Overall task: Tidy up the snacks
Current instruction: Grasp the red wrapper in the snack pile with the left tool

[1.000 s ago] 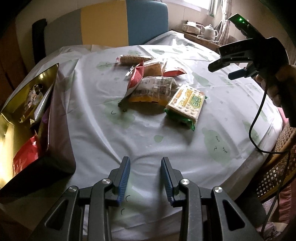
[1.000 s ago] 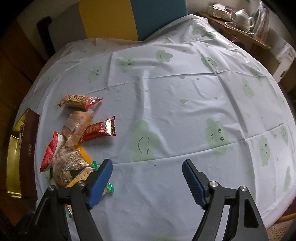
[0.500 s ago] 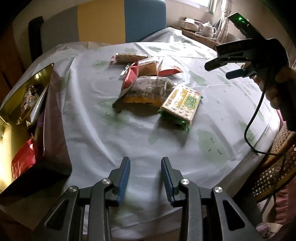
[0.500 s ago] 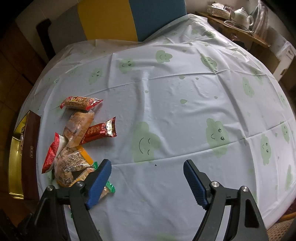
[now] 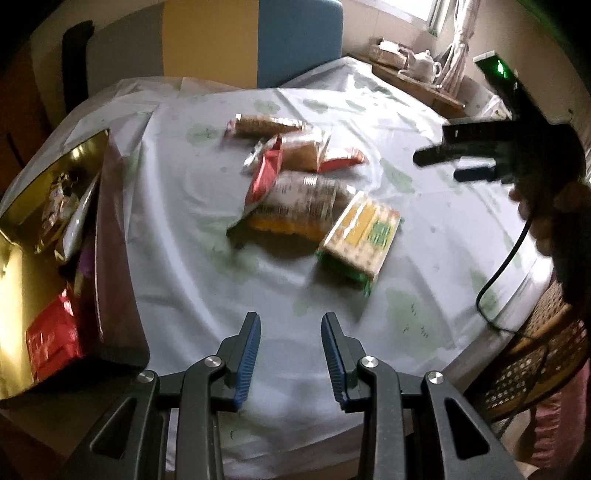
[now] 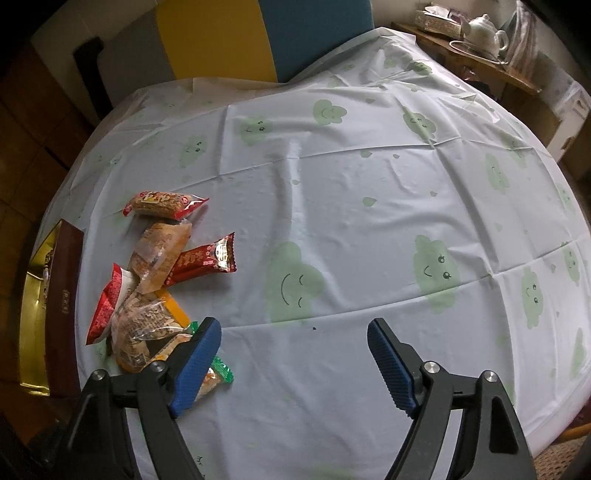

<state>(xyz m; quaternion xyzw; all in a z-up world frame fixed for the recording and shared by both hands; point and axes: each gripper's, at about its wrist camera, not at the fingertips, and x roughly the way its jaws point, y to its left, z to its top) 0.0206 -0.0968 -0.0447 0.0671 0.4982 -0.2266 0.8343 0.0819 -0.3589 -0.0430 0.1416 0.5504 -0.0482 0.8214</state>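
We see the snacks (image 5: 306, 184) lying in a loose pile on the surface (image 6: 351, 206), ahead of the left gripper (image 5: 290, 354) and a little to its right, well apart from its jaws. Nearest those jaws is a yellow-and-green cracker pack (image 5: 360, 236), with a clear bag over an orange packet (image 5: 295, 206) behind it and red wrappers beyond. From the right gripper (image 6: 294, 363), the same pile sits to the left, and its left jaw overlaps the green-edged pack (image 6: 221, 373) in the view; we cannot tell whether they touch. Both grippers have their jaws apart and empty, the right much wider than the left. Left of the left jaws stands an open gold box (image 5: 40, 229) with packets already inside. A teapot (image 6: 485, 27) stands on a side shelf far beyond the surface.
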